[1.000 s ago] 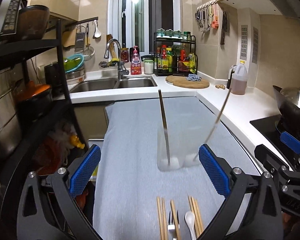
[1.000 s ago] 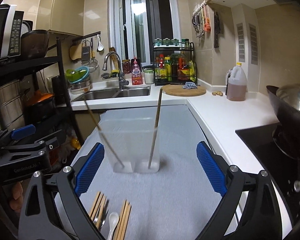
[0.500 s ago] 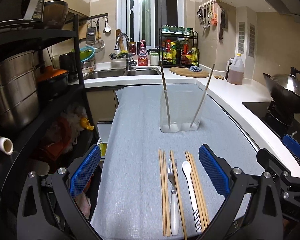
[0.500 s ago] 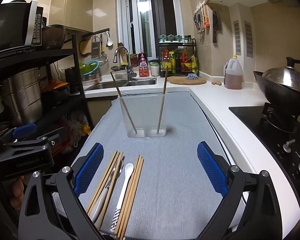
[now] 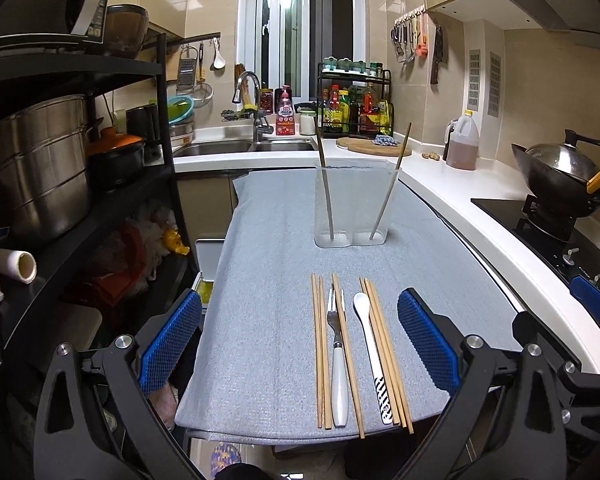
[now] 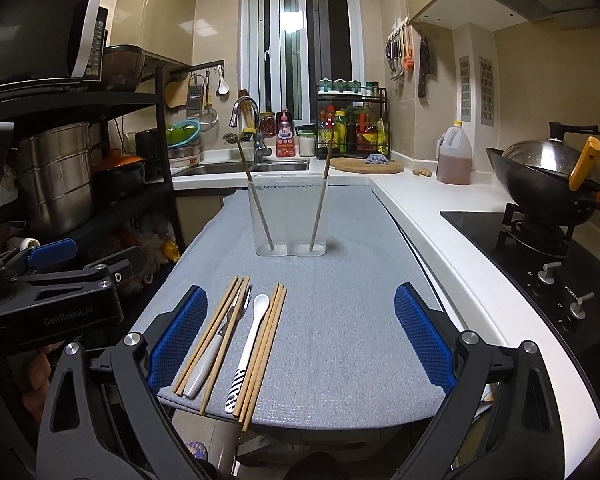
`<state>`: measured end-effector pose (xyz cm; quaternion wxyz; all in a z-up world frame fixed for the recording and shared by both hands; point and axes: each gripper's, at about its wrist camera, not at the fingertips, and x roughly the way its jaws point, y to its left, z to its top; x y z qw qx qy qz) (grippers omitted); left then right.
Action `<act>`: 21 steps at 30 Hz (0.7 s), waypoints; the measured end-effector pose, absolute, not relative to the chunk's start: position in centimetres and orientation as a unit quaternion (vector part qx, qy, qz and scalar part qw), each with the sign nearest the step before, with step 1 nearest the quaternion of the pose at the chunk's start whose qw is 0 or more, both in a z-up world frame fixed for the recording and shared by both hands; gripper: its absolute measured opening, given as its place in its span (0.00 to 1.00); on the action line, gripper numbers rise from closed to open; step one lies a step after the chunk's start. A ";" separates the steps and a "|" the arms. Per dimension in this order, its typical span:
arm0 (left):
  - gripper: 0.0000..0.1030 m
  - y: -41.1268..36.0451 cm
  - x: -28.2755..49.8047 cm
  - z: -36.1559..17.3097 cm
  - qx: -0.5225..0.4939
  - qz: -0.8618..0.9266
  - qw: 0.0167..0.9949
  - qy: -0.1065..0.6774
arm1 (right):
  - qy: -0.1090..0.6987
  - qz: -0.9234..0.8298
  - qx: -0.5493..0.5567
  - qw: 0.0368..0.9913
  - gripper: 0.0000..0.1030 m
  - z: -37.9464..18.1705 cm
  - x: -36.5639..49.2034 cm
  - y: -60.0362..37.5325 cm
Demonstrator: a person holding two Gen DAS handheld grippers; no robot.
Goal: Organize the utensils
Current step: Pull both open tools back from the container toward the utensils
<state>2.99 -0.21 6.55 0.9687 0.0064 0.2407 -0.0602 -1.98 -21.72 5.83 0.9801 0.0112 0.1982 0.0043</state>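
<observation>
A clear two-compartment holder [image 5: 355, 204] [image 6: 289, 216] stands on the grey mat, with one chopstick leaning in each compartment. Nearer me lie several wooden chopsticks [image 5: 319, 352] [image 6: 268, 344], a white-handled fork [image 5: 338, 364] [image 6: 216, 348] and a white spoon with a striped handle [image 5: 374, 356] [image 6: 248, 344], side by side near the mat's front edge. My left gripper [image 5: 298, 344] is open and empty, pulled back over the front edge. My right gripper [image 6: 300, 340] is open and empty, with the utensils close to its left finger.
The grey mat [image 5: 268, 280] covers a narrow table. A black shelf rack with pots [image 5: 40, 168] stands left. The white counter [image 6: 440, 208], stove and wok [image 6: 548, 176] are on the right. Sink [image 5: 244, 146], spice rack and cutting board are at the back.
Both grippers have pulled back from the holder towards the front edge of the mat, so the row of lying utensils has come fully into view. Both stayed open.
</observation>
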 end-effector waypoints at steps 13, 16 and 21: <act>0.93 -0.3 2.1 6.3 0.006 -0.065 0.969 0.240 | 0.201 0.007 0.004 0.980 0.90 5.4 -3.0 -21.3; 0.93 -0.4 2.0 6.2 0.008 -0.066 0.969 0.240 | 0.201 0.006 0.005 0.980 0.90 5.4 -3.0 -21.2; 0.93 -0.1 1.9 5.8 0.007 -0.071 0.968 0.239 | 0.207 0.005 0.013 0.978 0.90 4.8 -3.0 -21.4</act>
